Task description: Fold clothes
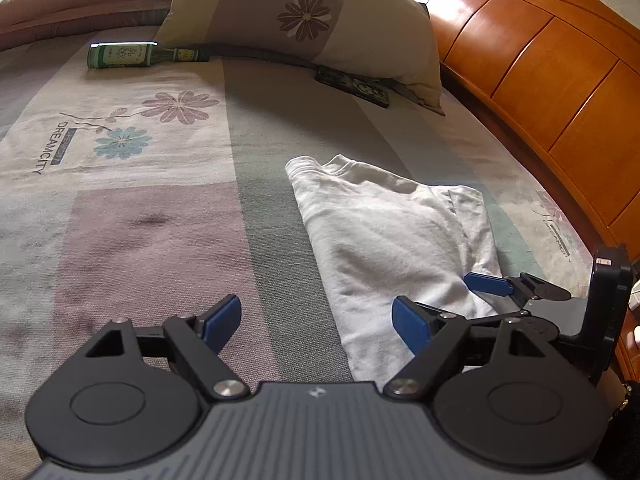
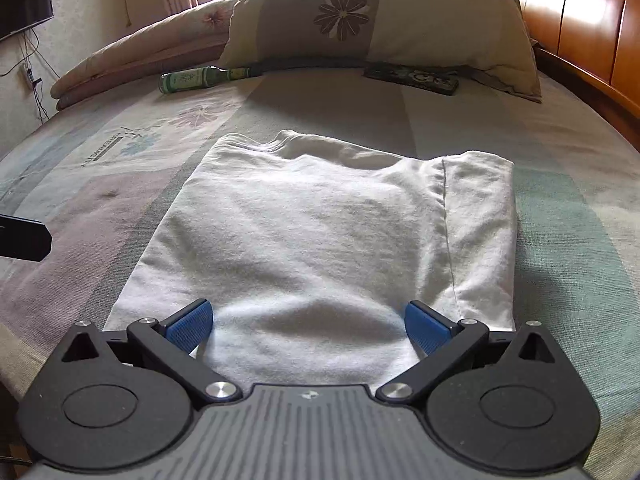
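A: Where is the white T-shirt [image 2: 312,236] lying?

B: It is lying partly folded on the striped floral bedsheet [image 2: 568,152], collar end pointing toward 12 o'clock and the hem end nearest the right wrist camera. 1 sleeve panel with a stitched seam is sitting along its 3 o'clock edge.

A: What is the right gripper [image 2: 308,324] doing?

B: Its 2 blue pads [image 2: 189,325] are standing spread wide over the near hem, with cloth showing between them. Nothing is being pinched; whether the tips are touching the fabric I cannot tell.

A: And the left gripper [image 1: 318,320]?

B: Its jaws are standing wide apart too, with nothing between them. In its own view it is hovering over the bare sheet just off the shirt's 9 o'clock edge, and the shirt is lying at about 2 o'clock from it. The right gripper's blue fingers are showing at 3 o'clock in that view, over the shirt's near corner.

A: Anything else on the bed?

B: A green glass bottle [image 2: 200,78] is lying on its side at 11 o'clock, a dark remote control [image 2: 412,78] at 1 o'clock, both in front of a floral pillow [image 2: 380,12]. A wooden headboard [image 1: 540,52] is running along the 3 o'clock side, and a folded quilt [image 2: 140,56] is sitting at 10 o'clock.
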Demonstrator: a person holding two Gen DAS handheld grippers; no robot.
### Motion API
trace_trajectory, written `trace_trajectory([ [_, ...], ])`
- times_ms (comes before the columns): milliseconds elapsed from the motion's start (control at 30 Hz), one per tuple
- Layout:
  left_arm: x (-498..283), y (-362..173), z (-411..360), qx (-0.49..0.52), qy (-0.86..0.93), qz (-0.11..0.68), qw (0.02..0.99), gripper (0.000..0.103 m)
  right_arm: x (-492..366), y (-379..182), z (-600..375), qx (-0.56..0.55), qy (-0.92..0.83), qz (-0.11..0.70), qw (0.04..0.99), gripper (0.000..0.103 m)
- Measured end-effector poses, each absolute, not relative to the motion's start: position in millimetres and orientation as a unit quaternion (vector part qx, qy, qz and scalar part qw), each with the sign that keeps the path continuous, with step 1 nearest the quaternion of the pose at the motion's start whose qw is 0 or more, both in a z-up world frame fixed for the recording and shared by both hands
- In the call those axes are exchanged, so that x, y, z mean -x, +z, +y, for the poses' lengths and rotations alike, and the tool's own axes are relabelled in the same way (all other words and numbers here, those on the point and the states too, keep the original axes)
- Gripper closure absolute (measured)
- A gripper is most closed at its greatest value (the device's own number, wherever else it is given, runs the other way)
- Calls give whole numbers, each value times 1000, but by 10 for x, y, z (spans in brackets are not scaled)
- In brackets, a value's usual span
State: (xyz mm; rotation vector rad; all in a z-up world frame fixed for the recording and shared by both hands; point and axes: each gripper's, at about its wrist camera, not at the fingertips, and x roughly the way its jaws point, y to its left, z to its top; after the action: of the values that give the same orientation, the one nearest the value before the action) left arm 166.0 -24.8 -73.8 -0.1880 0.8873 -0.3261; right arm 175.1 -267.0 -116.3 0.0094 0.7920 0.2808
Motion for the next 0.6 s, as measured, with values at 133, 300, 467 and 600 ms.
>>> trace_trajectory([
  [133,-1860,-687,-394,91,-181,422,884,20,-1754,-1165,-2673,-8,133,383,914,0],
  [300,-2209,-740,-653,97,-220,415,877,20,-1762,-1141,-2672,-10,126,388,913,0],
  [467,-2547,-982,-844,118,-238,434,861,20,-1716,-1067,-2717,-25,116,395,911,0],
  [600,-2686,-1089,-849,122,-214,442,863,21,-1653,-997,-2769,-20,111,391,913,0],
])
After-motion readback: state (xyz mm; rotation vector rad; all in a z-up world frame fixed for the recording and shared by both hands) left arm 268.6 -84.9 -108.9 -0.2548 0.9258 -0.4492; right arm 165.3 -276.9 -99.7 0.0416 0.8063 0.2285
